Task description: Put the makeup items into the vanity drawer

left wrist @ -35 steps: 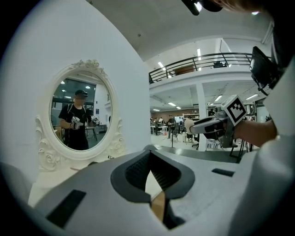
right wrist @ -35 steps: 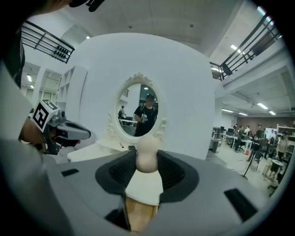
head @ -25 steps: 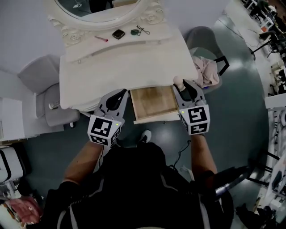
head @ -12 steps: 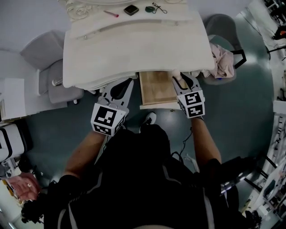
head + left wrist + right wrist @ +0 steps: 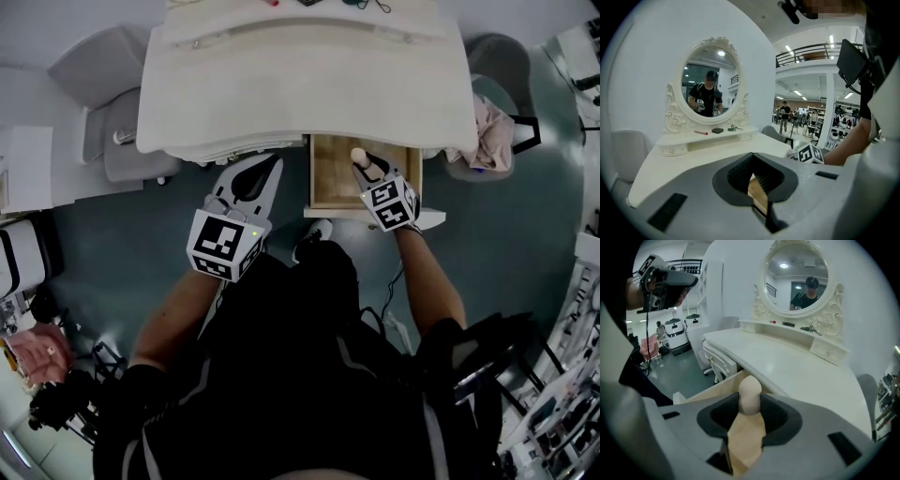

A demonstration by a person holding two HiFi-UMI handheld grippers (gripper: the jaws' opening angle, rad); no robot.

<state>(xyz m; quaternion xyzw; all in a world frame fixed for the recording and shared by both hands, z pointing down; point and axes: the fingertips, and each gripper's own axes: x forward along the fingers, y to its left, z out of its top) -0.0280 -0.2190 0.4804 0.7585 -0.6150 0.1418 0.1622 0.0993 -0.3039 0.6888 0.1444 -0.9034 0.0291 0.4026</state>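
Now the right claw [image 5: 366,167] is clamped on a beige makeup sponge [image 5: 357,156], whose round end stands out past its tips, over the open drawer [image 5: 330,183]. The left claw [image 5: 268,167] is closed together with nothing inside, and the drawer is just to its right.

The person wears a black short-sleeved top [image 5: 300,375] with thin pale seam lines running over the shoulders, and one light-coloured shoe [image 5: 312,234] shows just beyond it. The left claw [image 5: 272,165] and the right claw [image 5: 364,165] are built alike: smooth light-grey shells cut with narrow black rectangular slots, and dark ribbed pads [image 5: 740,172] set in a dark-grey hollow. Each carries a white cube printed with black square markers; the left cube [image 5: 225,246] shows a tiny green light near one corner, and the right cube [image 5: 390,203] bears the same kind of pattern.
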